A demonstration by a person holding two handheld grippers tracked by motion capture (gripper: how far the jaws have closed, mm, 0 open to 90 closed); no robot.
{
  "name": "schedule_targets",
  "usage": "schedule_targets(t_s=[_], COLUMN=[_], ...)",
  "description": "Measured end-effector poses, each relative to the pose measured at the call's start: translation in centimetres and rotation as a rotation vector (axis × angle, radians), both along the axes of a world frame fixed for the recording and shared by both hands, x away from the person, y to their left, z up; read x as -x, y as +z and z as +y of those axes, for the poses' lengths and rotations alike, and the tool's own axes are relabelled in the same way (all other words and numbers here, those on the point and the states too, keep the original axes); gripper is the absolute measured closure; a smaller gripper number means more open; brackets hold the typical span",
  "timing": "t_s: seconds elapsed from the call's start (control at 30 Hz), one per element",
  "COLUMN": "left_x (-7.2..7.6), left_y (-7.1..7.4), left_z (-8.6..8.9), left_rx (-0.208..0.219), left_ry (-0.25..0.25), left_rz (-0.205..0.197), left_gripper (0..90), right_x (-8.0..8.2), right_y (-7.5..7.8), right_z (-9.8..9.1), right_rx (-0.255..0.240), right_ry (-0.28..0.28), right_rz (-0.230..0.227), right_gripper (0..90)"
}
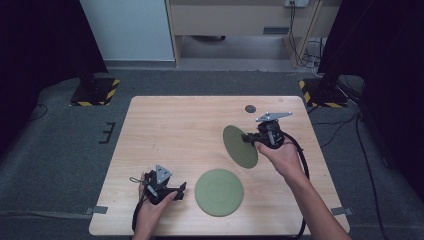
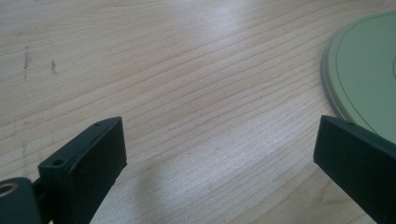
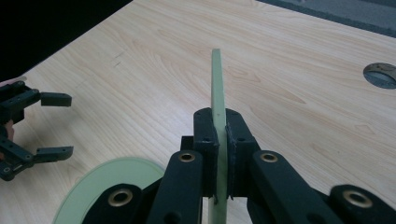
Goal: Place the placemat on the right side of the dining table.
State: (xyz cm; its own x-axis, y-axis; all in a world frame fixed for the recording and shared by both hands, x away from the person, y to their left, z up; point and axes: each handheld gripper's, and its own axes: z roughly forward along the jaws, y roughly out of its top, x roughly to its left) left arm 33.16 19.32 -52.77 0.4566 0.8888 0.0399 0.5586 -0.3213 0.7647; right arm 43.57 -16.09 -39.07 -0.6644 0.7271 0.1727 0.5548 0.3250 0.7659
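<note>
Two flat green plates: your right gripper [image 3: 218,140] pinches one plate [image 1: 240,146] on edge above the counter [image 1: 175,130]; the other plate [image 1: 219,192], cropped in both gripper views, lies near your spread left gripper [image 1: 181,191].

High view looks down; both close gripper views share the table [image 1: 175,130].
</note>
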Motion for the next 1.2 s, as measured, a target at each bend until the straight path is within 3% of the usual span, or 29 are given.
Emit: schedule_targets(t_s=[0.43, 1.2], left_x=[-0.3, -0.6], left_y=[-0.2, -0.6], left_z=[1.0, 1.7], left_rx=[0.004, 0.000], left_ry=[0.034, 0.058], left_rz=[0.015, 0.037], left_gripper=[2.2, 2.2], right_x=[-1.2, -4.4], right_y=[-0.3, -1.7], right_z=[-0.7, -3.2], right_rx=[-0.002, -0.026], right_ry=[-0.067, -0.265], right_rz=[-0.007, -0.043], right_gripper=[85.7, 85.7])
